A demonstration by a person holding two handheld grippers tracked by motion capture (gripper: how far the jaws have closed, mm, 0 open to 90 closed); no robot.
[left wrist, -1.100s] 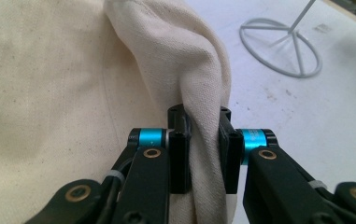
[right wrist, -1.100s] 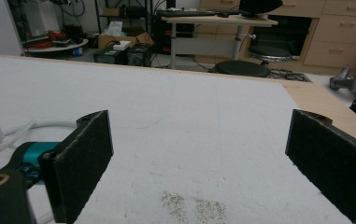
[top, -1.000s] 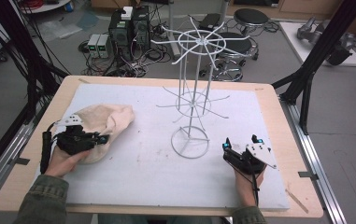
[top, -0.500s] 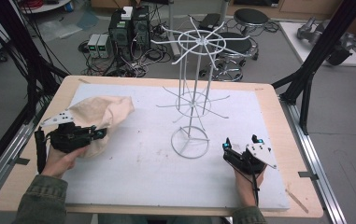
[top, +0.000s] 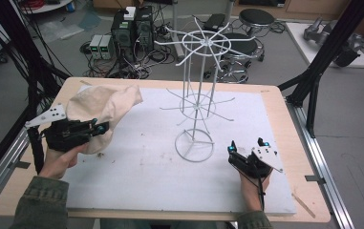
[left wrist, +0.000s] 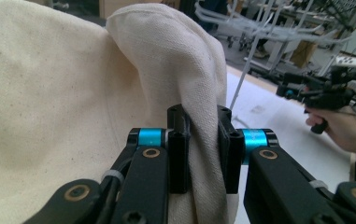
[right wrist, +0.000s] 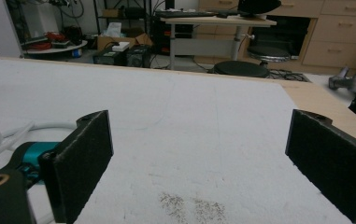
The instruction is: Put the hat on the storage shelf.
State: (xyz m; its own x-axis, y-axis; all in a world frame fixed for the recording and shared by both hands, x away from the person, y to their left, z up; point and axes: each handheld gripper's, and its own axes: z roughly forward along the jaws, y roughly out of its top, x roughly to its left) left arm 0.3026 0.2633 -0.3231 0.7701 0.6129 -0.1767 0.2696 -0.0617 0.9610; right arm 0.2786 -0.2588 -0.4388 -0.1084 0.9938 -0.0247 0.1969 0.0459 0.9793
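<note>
Since a second ago my left gripper [top: 98, 128] has lifted the cloth hat [top: 104, 106] off the table's left side, jaws pinching its fabric. Hanging it on the wire rack [top: 196, 95] remains. My right gripper [top: 233, 153] waits wide open, near right.

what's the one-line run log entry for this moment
left gripper: shut on cream cloth | cloth: partly raised off mat | right gripper: open, holding nothing | wire rack: upright, bare

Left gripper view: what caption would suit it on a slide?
Left gripper pinching a fold of cream cloth.
</note>
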